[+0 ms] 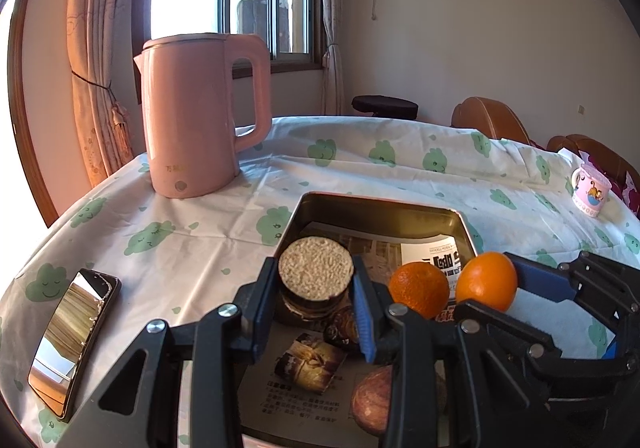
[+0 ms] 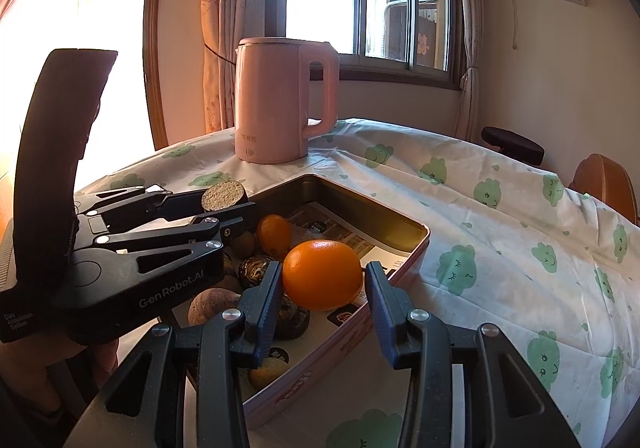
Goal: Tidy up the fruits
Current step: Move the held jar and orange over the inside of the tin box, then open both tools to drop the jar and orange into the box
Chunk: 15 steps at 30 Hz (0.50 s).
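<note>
My left gripper (image 1: 314, 265) is shut on a short dark-skinned stalk piece (image 1: 316, 280) with a pale, fibrous cut end, held over the left part of an open gold tin (image 1: 384, 202). My right gripper (image 2: 324, 268) is shut on an orange (image 2: 322, 282) above the tin's (image 2: 360, 208) near right edge. In the left wrist view this held orange (image 1: 486, 280) hangs beside a second orange (image 1: 418, 288) lying in the tin. Inside on newspaper lie dark round pieces (image 2: 256, 268) and a brownish round fruit (image 2: 212, 304). The left gripper (image 2: 226, 204) with its stalk piece (image 2: 223, 195) shows at left.
A pink kettle (image 1: 192, 116) stands on the cloud-print tablecloth (image 1: 400, 168) beyond the tin. A phone (image 1: 76, 340) lies near the table's left edge. A small patterned mug (image 1: 590, 188) sits far right, with chair backs (image 1: 488, 120) behind the table.
</note>
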Each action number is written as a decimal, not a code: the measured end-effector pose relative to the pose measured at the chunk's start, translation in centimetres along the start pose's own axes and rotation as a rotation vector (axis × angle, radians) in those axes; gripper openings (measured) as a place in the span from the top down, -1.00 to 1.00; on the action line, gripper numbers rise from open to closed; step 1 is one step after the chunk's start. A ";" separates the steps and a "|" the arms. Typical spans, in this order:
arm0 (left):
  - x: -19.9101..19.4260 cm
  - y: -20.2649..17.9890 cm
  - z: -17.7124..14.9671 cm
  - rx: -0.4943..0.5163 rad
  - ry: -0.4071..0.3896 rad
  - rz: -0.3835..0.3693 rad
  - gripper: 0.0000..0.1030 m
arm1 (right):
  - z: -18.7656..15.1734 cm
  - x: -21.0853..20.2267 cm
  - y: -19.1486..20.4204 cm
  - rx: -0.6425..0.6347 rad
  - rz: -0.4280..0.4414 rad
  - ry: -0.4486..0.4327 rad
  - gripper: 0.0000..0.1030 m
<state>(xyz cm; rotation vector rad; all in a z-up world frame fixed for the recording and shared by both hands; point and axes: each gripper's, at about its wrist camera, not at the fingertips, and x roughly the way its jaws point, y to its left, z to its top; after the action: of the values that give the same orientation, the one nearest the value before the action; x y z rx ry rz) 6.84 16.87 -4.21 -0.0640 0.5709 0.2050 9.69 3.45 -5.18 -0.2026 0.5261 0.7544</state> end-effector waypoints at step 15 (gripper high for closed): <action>0.4 -0.2 0.0 0.010 0.019 0.009 0.24 | 0.0 0.3 -0.2 0.006 -0.004 0.027 0.13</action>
<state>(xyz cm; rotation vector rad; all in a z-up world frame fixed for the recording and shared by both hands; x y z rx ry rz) 7.18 16.75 -4.44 -0.0534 0.5917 0.2107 10.06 3.48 -5.40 -0.2084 0.5530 0.7473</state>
